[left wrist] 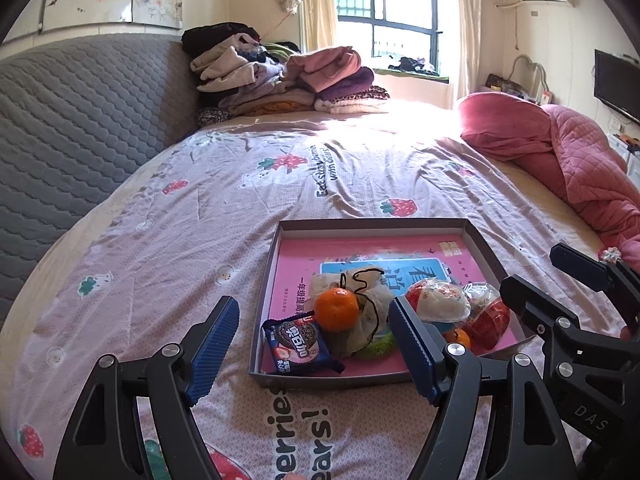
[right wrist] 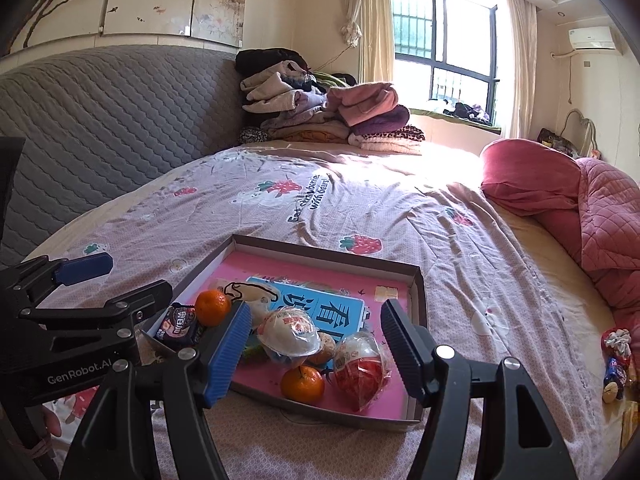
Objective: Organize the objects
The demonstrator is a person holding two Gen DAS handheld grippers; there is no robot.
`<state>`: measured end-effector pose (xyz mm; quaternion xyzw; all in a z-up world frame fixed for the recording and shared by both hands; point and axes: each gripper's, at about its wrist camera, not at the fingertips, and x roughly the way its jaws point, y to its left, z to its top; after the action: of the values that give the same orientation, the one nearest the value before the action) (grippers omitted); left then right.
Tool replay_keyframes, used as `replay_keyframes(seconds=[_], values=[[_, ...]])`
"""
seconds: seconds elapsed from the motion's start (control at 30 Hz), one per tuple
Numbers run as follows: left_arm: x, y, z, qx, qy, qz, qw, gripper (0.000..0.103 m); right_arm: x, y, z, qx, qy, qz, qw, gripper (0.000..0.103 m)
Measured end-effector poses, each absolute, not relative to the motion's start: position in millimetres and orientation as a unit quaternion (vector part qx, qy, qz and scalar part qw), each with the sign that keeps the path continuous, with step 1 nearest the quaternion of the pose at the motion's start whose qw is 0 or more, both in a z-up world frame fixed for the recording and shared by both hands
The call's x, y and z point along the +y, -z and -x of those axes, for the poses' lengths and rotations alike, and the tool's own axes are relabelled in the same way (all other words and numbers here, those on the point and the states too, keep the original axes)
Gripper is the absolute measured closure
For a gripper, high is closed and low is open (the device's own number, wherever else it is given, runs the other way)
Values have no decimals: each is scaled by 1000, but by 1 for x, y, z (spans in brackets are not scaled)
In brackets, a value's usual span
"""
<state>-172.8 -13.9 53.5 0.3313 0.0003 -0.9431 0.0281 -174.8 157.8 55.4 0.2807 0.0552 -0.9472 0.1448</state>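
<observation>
A shallow grey box lid (left wrist: 276, 256) (right wrist: 418, 292) with a pink book inside lies on the bed. In it are a tangerine (left wrist: 336, 309) (right wrist: 212, 307), a second tangerine (left wrist: 458, 338) (right wrist: 302, 384), a blue cookie packet (left wrist: 298, 343) (right wrist: 180, 326), a white wrapped egg toy (left wrist: 438, 300) (right wrist: 289, 336), a red wrapped egg toy (left wrist: 490, 318) (right wrist: 360, 368) and a pale drawstring pouch (left wrist: 360, 280). My left gripper (left wrist: 316, 344) is open and empty over the lid's near left corner. My right gripper (right wrist: 316, 346) is open and empty above the egg toys.
The bed has a pink strawberry-print sheet (left wrist: 240, 220). A grey quilted headboard (left wrist: 80, 120) is at left. Folded clothes (left wrist: 288, 80) are stacked at the far side. A red quilt (left wrist: 560, 152) lies at right. Small items (right wrist: 616, 360) sit at the bed's right edge.
</observation>
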Motion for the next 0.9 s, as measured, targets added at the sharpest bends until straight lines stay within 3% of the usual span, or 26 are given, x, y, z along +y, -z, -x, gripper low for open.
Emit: replay_keyframes(seconds=[0.9], values=[[-14, -75, 118, 8, 952, -306, 15, 25, 180, -70, 120, 15, 954, -275, 120, 36]])
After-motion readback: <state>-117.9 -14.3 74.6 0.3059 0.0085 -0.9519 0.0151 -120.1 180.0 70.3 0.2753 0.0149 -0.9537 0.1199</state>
